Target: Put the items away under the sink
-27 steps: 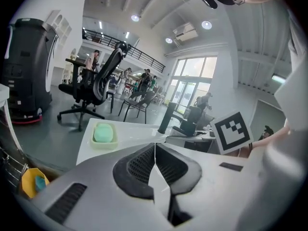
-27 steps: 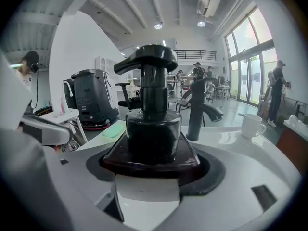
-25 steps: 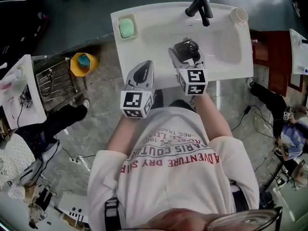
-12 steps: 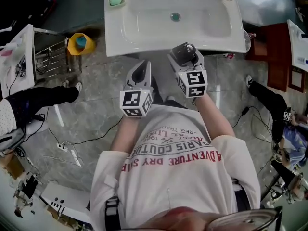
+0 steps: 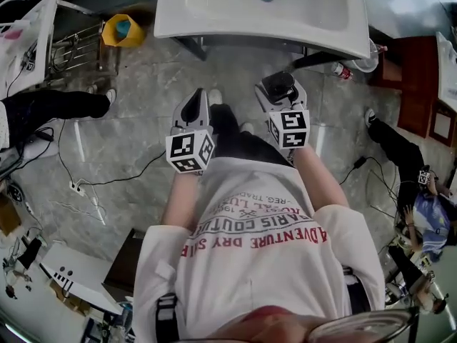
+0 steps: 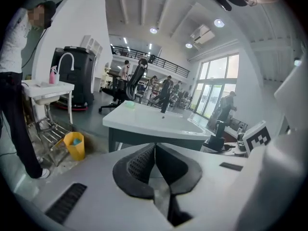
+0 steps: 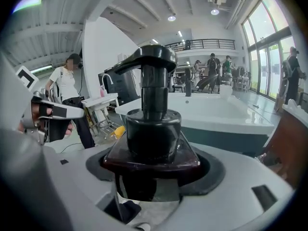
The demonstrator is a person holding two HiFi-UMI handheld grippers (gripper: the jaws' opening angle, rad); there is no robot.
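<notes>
My right gripper (image 5: 280,86) is shut on a dark pump bottle (image 5: 277,83), held upright over the floor just in front of the white sink (image 5: 214,20). In the right gripper view the bottle (image 7: 151,124) fills the middle, its black pump head up, with the jaws pressed on its shoulders. The sink (image 7: 216,112) stands beyond it. My left gripper (image 5: 198,97) hangs beside the right one, shut with nothing in it. The left gripper view has its black pads (image 6: 137,165) closed together, and the sink (image 6: 144,121) ahead. The space under the sink is hidden from the head view.
A yellow bin (image 5: 121,31) and a wire rack (image 5: 75,48) stand left of the sink. Another person's leg (image 5: 50,106) and cables (image 5: 93,184) are on the floor at left. A small bottle (image 5: 343,70) lies by the sink's right end, near a red-brown cabinet (image 5: 414,84).
Both grippers have drawn back from over the basin to the floor in front of the sink. The right one still holds the pump bottle; the left stays shut.
</notes>
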